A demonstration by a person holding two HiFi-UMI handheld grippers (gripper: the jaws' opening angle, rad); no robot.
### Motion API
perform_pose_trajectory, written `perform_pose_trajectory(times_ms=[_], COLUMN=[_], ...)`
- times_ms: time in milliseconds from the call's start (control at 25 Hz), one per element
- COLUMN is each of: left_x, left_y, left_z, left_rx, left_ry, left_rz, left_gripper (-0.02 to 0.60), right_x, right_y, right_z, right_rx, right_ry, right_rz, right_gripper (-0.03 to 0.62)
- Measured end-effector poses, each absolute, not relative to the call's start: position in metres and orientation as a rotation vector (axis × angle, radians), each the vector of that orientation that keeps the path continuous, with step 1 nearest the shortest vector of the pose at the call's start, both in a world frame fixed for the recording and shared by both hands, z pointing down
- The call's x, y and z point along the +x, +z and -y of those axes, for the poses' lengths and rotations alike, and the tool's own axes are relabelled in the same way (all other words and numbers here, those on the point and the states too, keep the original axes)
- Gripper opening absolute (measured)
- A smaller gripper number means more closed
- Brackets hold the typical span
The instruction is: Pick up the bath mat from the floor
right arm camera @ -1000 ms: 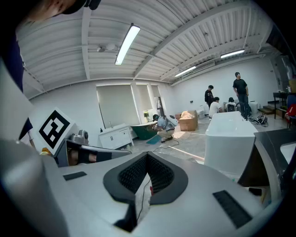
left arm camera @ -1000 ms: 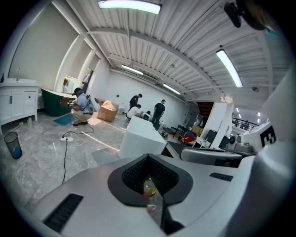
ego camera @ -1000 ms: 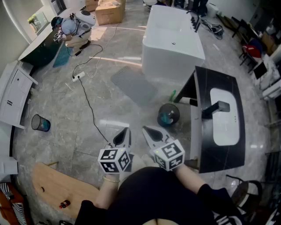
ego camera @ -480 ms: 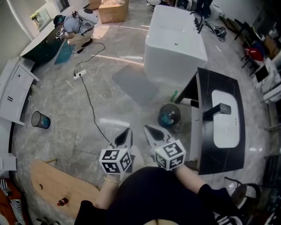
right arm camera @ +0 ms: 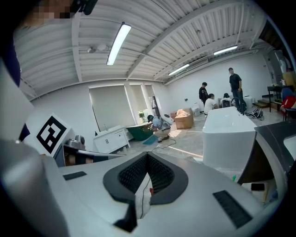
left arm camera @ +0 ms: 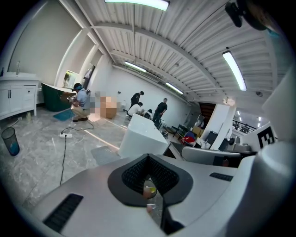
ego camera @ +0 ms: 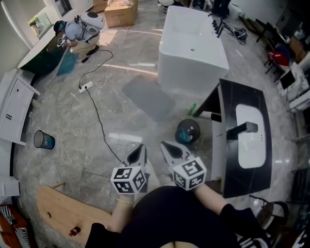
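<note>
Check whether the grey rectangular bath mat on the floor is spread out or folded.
Spread out. The grey rectangular bath mat lies as one flat sheet beside the white bathtub, no fold visible.

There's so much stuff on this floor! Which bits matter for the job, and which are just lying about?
For the job: bath mat; left gripper; right gripper.
Just lying about: bathtub; power strip; blue bin; wooden board; cardboard box.

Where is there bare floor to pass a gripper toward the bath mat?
Bare floor lies between the cable and the bath mat, and left of the cable up to the blue bin. It is crowded right of the mat, among the bathtub, round bin and vanity.
</note>
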State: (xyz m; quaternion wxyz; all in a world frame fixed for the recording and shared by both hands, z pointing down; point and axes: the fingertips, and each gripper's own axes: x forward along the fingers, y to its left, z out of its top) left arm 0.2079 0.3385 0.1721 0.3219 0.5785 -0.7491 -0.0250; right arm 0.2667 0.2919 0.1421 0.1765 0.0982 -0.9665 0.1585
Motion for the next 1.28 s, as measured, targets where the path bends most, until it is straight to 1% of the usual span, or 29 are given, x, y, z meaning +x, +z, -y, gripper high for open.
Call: perform_pose_trajectory(times_ms=[720, 1280], left_x=[0.046, -0.074], left_y=[0.17, 0.171], left_z=[-0.236, -0.168], left_rx=[1.619, 1.725], left_ry=[-0.019, 0.042], left_rz=[1.86, 1.737], left_gripper=[0.0, 0.0], right_x=[0.104, -0.003], right_y=[0.139, 0.145], right_z=[-0.197, -0.133], right_rx=[0.419, 0.649], right_ry=[0.489, 0.546], right_rz=[2.731, 2.692], right_gripper=[0.011, 0.011])
